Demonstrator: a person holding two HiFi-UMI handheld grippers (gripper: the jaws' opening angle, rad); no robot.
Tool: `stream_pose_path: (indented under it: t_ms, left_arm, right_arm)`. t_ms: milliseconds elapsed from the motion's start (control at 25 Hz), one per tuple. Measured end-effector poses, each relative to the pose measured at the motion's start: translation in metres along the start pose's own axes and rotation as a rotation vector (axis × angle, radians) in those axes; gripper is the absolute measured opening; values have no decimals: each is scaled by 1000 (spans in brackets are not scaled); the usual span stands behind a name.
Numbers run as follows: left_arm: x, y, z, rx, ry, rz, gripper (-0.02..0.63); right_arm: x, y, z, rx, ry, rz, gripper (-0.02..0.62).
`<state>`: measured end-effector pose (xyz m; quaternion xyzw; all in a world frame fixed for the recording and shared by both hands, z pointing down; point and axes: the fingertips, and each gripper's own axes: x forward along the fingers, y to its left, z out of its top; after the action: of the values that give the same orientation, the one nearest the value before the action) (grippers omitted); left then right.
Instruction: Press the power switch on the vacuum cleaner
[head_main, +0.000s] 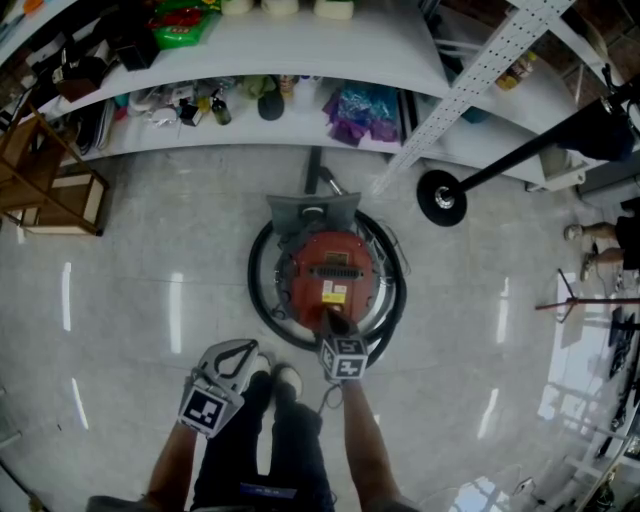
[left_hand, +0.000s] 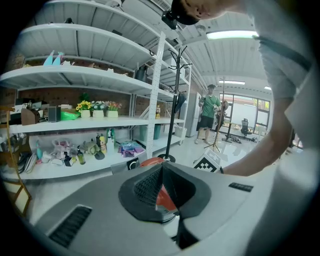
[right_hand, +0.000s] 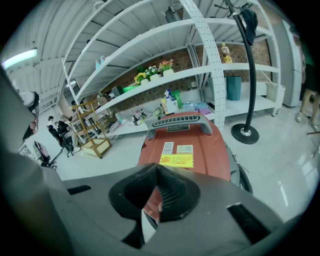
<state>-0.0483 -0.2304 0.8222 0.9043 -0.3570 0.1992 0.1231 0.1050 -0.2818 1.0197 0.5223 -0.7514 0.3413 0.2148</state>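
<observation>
Two sets of jaws are pressed together, empty: the left gripper idles at seven o'clock of the vacuum cleaner, the right gripper tip-down on its near end. Pressing looks under way; the switch itself is hidden. It's red-bodied with a grey handle, on the floor at the person's twelve o'clock.

White tiered shelving, along the far wall. On it: purple bag, green packet, small bottles, potted flowers. Wooden rack, left, on glossy pale floor. Black coat stand, round base, right. Person in green shirt, standing far off.
</observation>
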Motion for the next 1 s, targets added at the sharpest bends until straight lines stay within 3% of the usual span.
stream_pose_path:
  t_ms: [280,1000]
  left_arm:
    - [0,-1,-2,-9,-3,-1,8]
    - [-7,-3,-4,-12,-6,-3,8]
  right_arm:
    - [3,0,-1,-25,9,-22,12]
    - [7,-1,-7,33,49,-41,14]
